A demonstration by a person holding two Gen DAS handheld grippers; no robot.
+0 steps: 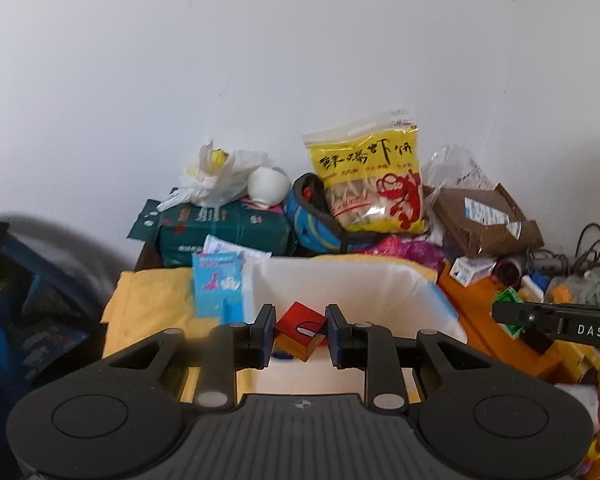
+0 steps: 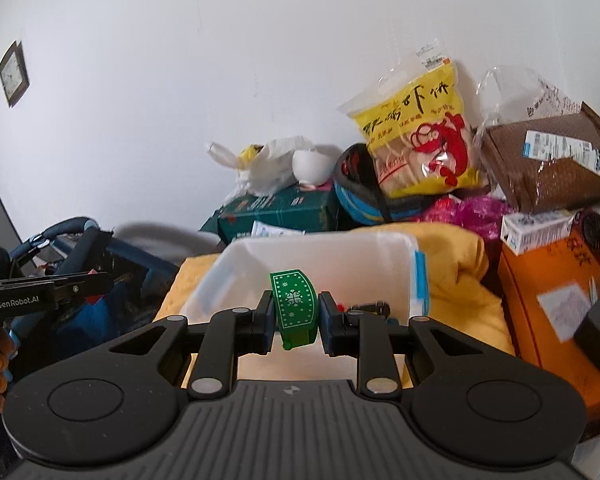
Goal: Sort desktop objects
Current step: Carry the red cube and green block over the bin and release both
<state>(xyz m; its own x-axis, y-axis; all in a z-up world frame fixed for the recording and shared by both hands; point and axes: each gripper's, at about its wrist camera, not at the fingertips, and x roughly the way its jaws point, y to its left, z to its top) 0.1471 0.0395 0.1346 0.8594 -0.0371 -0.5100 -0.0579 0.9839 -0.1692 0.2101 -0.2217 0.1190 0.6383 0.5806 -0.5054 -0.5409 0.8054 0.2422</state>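
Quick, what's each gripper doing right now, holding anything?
Left gripper: closed on a red and orange block.
Right gripper: closed on a green snowflake-patterned block.

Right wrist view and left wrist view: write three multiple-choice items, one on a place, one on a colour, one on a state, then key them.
1. Where does the yellow snack bag stand?
A. against the wall behind the white bin
B. inside the bin
C. on the orange box

2. What colour is the block in the right claw?
A. blue
B. green
C. red

3. What state is the left claw in?
A. open, empty
B. shut, empty
C. shut on a red block

Key: 1 A, it leans upright at the wall; 2 B, green with white snowflake print; 3 C, both pads press its sides.
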